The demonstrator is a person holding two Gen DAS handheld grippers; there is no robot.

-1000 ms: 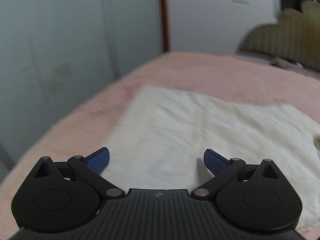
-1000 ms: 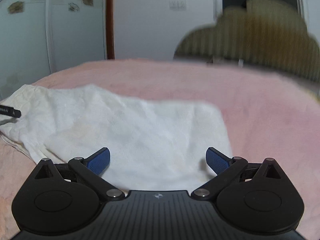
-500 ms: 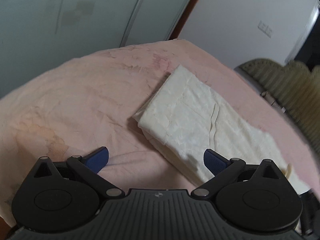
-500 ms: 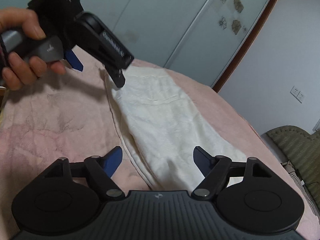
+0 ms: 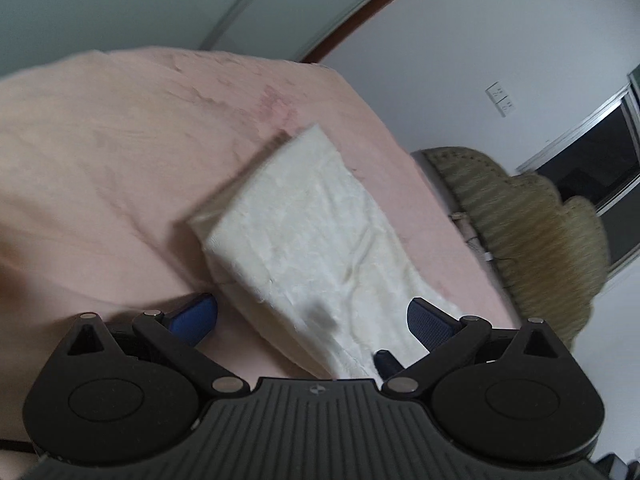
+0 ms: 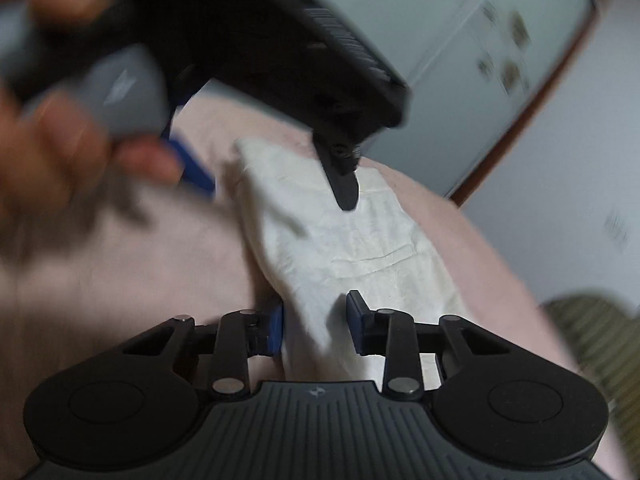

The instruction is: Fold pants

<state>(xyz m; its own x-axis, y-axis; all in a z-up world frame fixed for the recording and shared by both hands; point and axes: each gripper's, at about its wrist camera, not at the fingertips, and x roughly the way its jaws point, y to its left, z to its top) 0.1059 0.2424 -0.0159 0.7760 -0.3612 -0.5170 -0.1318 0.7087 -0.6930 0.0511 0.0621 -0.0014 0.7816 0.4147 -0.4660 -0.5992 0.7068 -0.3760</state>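
Observation:
Cream pants (image 5: pixel 320 240) lie folded into a long strip on the pink bedspread (image 5: pixel 100 160). My left gripper (image 5: pixel 312 320) is open, with the strip's near corner lying between its blue fingertips. In the right wrist view the pants (image 6: pixel 360 240) run away from me. My right gripper (image 6: pixel 316 326) is closing, and a raised fold of the near edge sits pinched between its pads. A hand (image 6: pixel 44 152) holds the left gripper (image 6: pixel 268 176) over the far end of the pants, with one finger (image 6: pixel 344 188) above the cloth.
Pale wardrobe doors (image 5: pixel 160 8) and a white wall (image 5: pixel 480 40) stand behind the bed. A woven chair (image 5: pixel 532 232) sits past the bed's right edge, under a dark window (image 5: pixel 592 160). The bedspread stretches wide to the left of the pants.
My right gripper's jaws went from wide open to narrow around the pants' near edge. Both views rolled. The left gripper and its hand now loom larger in the right wrist view, blurred.

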